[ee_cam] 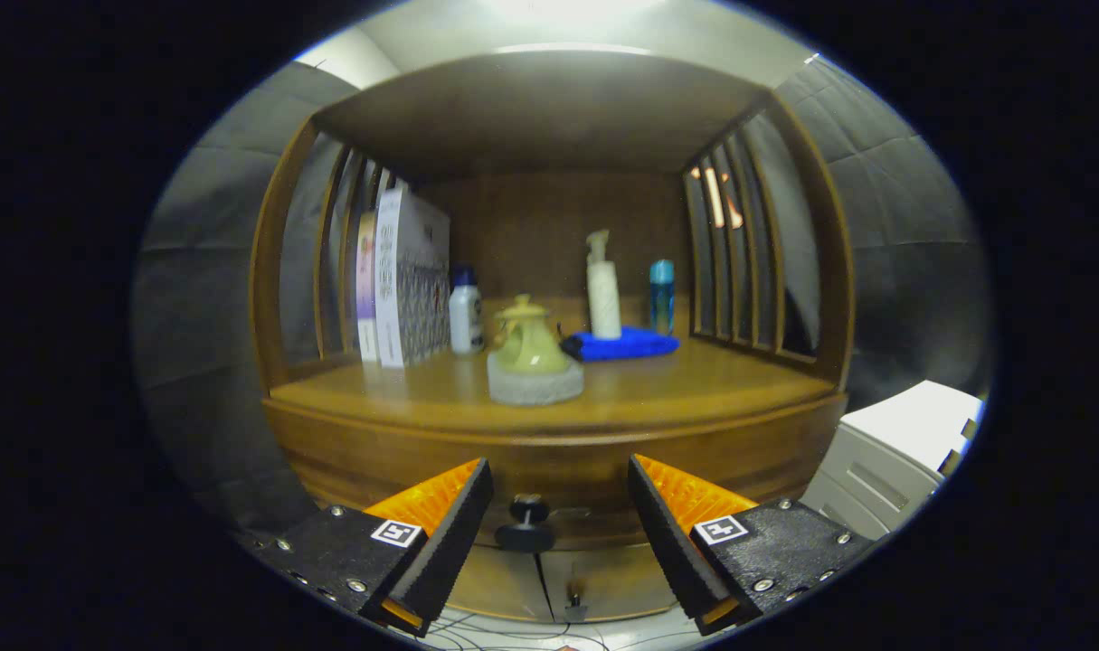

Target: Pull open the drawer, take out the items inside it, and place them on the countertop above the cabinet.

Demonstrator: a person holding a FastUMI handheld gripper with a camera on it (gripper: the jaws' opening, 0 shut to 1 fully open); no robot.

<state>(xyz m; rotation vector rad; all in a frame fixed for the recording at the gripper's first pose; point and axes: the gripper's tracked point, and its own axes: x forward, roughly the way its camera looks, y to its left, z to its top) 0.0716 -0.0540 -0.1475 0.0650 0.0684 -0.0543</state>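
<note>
We list, left to right on the countertop (422,398) of the wooden cabinet (820,298): boxes (409,276) standing upright; a small white bottle (465,312); a yellow-green teapot (526,339) on a grey coaster (535,387); a blue cloth (620,344) bearing a white pump bottle (603,289); a blue bottle (661,294). Below, the drawer (567,470) is closed, its dark knob (526,523) between our fingers. Our gripper (560,506) has its jaws spread wide, holding nothing. A white unit (893,452) stands beside the cabinet.
</note>
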